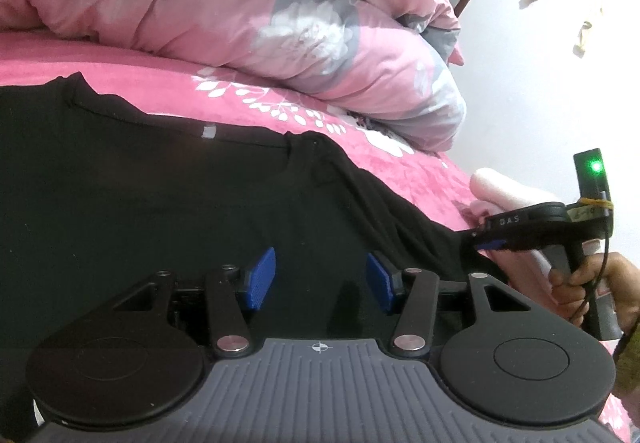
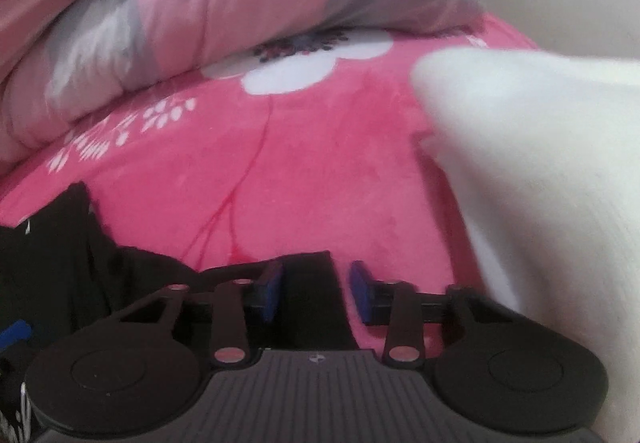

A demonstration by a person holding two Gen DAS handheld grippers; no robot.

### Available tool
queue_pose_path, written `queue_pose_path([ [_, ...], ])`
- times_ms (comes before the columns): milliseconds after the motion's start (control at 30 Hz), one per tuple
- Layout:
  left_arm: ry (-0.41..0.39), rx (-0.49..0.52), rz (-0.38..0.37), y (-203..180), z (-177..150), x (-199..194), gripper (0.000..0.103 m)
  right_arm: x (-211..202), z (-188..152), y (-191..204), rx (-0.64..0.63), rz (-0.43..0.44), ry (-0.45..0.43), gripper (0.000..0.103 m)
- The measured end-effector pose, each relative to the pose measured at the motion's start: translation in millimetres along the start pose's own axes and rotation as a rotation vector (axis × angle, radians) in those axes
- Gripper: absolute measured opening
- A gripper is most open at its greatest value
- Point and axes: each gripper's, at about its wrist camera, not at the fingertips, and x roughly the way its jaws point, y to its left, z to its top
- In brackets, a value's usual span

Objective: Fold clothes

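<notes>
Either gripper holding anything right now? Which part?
Left gripper: open above the black shirt, holding nothing. Right gripper: the shirt's sleeve end lies between its jaws; an actual grip cannot be told.

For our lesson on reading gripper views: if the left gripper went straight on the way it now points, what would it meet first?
Most likely the black shirt: the left gripper has open jaws aimed at the cloth spread over the pink bedsheet, with nothing visible between; depth is unclear.

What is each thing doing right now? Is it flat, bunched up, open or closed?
Black shirt: spread flat on the bed, not folded.
Sleeve: between the right gripper's pads.
Left gripper: open above the shirt.
Right gripper: open around the sleeve, no squeeze visible.
Pink quilt: bunched up.
White cloth: heaped, blurry.
</notes>
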Motion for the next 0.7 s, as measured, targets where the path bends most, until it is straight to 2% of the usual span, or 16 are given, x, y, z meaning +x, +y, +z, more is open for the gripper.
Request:
queue_pose_path([
  [33,0.0,0.0,0.0,0.1,-0.1,-0.1,0.051,0.2,-0.3,2.1,-0.012,0.009,0.0,0.008],
  [133,-0.002,-0.001,-0.001,0.6,-0.1,0.3,0.051,-11.2,2.4,14.7,-0.073,-0.048,-0.075,0.006],
  [267,-0.002,-0.002,-0.001,0.9,-0.2,0.5,0.051,-17.6,11.1,24.3,-0.167,-0.209,-0.161,0.006],
  [433,-0.004,-0.003,-0.002,1.3,-0.2,0.5,0.051,-2.1,17.7,13.9,-0.189,-0.322,-0.155,0.006],
  [633,-0.004,-0.003,-0.002,1.4,-0.4,-0.4,0.051,20.1,15.8,16.0,-0.237,-0.39,-0.138,0.006],
  [700,-0.004,-0.003,-0.002,0.8,-0.6,-0.6,0.051,35.5,13.2,19.0,-0.279,-0.414,-0.099,0.009],
])
